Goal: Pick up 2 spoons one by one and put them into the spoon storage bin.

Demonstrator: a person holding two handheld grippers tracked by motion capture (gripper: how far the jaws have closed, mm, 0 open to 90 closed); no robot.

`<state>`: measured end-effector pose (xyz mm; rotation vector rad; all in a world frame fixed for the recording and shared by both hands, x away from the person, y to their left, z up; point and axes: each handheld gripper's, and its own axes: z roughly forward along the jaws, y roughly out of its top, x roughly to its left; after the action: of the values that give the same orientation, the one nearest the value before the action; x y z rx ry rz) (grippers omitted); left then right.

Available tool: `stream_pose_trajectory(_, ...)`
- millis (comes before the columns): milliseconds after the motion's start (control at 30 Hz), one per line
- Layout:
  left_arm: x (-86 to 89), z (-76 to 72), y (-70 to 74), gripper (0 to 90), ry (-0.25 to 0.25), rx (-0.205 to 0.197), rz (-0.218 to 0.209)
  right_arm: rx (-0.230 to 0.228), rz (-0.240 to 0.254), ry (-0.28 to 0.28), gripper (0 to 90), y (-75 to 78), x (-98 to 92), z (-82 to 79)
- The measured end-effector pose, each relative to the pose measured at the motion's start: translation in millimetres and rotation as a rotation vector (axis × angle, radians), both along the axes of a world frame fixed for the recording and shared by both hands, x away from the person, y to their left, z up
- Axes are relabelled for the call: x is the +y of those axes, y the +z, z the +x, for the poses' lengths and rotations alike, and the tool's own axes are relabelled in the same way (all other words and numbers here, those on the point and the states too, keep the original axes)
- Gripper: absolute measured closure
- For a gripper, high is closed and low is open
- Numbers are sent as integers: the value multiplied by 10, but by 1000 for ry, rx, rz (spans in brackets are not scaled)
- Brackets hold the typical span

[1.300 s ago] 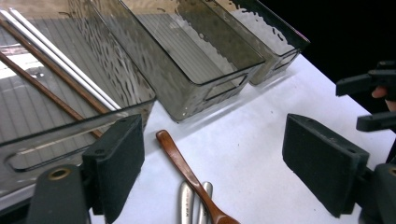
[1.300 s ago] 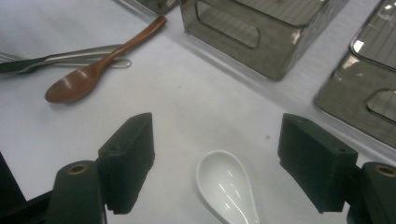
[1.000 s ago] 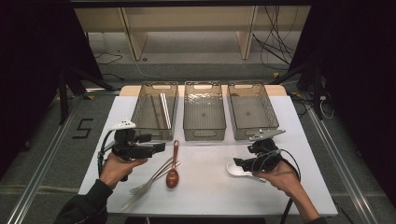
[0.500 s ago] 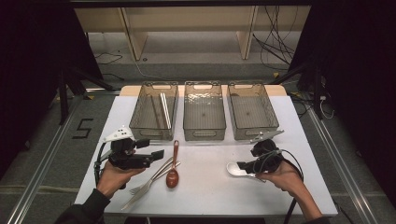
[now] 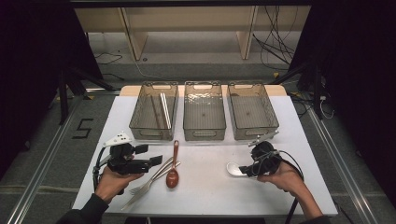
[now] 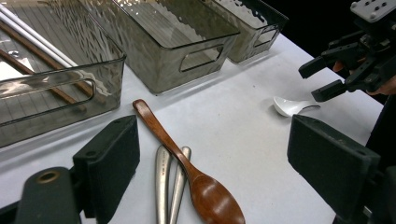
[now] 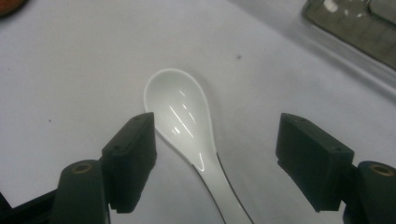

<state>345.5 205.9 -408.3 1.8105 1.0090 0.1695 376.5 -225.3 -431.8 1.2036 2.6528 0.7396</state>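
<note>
A white ceramic spoon [image 5: 232,169] [image 7: 184,116] lies on the white table [image 5: 210,191] at the right. My right gripper [image 5: 243,170] [image 7: 217,158] is low over it and open. Its jaws have just been closing a little, with the spoon's handle between them and neither pad touching it. A brown wooden spoon [image 5: 173,170] [image 6: 187,168] lies at centre left beside two metal utensils [image 5: 148,183] [image 6: 164,186]. My left gripper [image 5: 158,162] [image 6: 219,158] is open, points right at them and holds nothing. The left gripper view has the right gripper [image 6: 322,81] above the white spoon [image 6: 289,105].
Three clear smoky bins stand in a row at the back: the left bin [image 5: 140,125] holds chopsticks [image 5: 164,109], while the middle bin [image 5: 204,128] and the right bin [image 5: 254,127] look bare. Cables and a wooden shelf frame lie beyond the table.
My left gripper has slid slightly toward the table's near edge, still open. The right gripper stays over the white spoon, its jaws a little narrower.
</note>
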Motion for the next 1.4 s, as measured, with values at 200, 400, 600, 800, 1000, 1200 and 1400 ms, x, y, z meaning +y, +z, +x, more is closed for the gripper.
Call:
stream_pose_trajectory(200,43,-17,-16,166,8,3,1,34,-55,22,375,-59,10,4)
stream_pose_trajectory(400,58,-35,-32,166,9,6,1,73,-85,43,449,-103,22,2)
stream_pose_trajectory(600,72,-33,-49,166,8,10,3,100,-142,67,542,-172,74,6)
stream_pose_trajectory(800,71,-28,-52,166,7,11,3,120,-178,80,619,-218,84,-4)
stream_pose_trajectory(1000,64,-25,-53,166,6,10,6,124,-184,103,679,-212,87,-28)
stream_pose_trajectory(1200,63,-21,-55,167,6,10,8,121,-196,132,732,-203,109,-66)
stream_pose_trajectory(1400,55,-25,-57,167,3,11,7,117,-226,166,754,-212,164,-92)
